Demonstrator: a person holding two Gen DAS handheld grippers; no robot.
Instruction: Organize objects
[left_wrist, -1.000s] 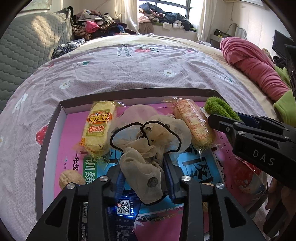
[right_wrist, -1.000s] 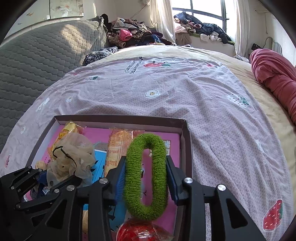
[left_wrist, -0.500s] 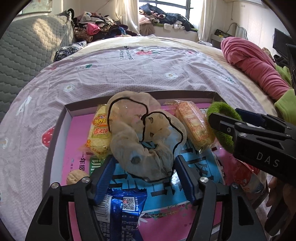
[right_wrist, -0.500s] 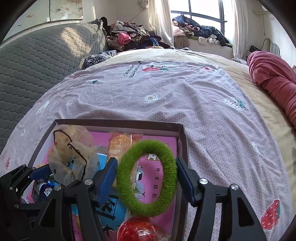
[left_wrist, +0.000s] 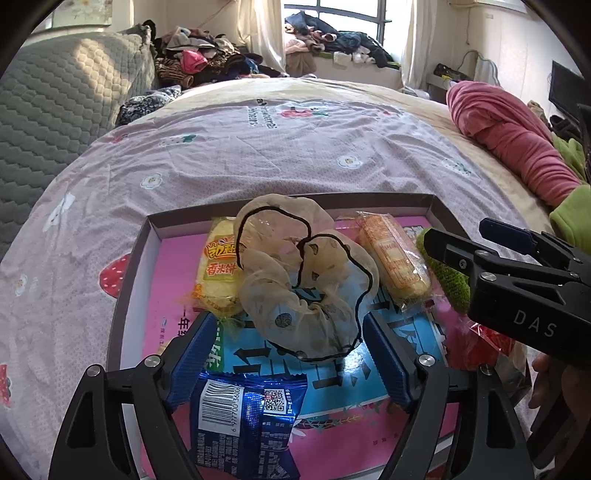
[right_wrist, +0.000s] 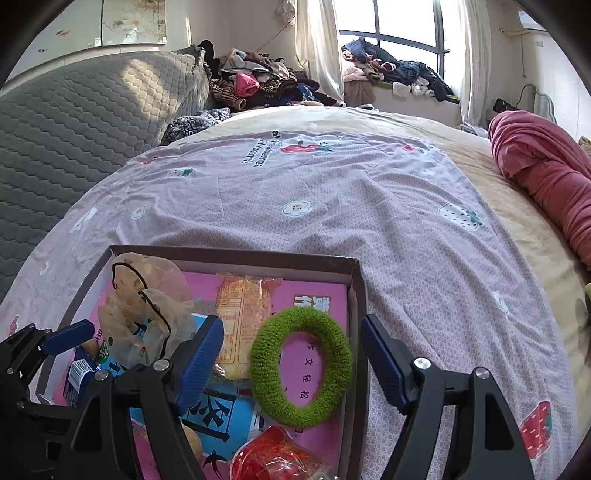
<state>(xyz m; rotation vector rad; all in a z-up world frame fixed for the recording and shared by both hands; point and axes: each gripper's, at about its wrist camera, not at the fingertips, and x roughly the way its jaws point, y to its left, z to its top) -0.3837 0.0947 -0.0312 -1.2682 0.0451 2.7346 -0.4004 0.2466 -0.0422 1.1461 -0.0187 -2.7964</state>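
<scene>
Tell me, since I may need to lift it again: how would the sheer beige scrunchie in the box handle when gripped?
The beige scrunchie looks floppy: its thin, see-through fabric lies in loose ruffles, so it would likely crumple between the pads. It is probably very light. It seems unlikely to roll, since it slumps over the snack packets in the box.

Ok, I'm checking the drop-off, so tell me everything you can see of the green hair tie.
The green hair tie is a thick, fuzzy, chenille-looking ring, whole and roughly oval. It lies in the box near its right wall, on the pink book cover, beside the orange snack pack and above a red wrapper. It sits between the pads of the right gripper, whose jaws are opening and do not press it.
</scene>
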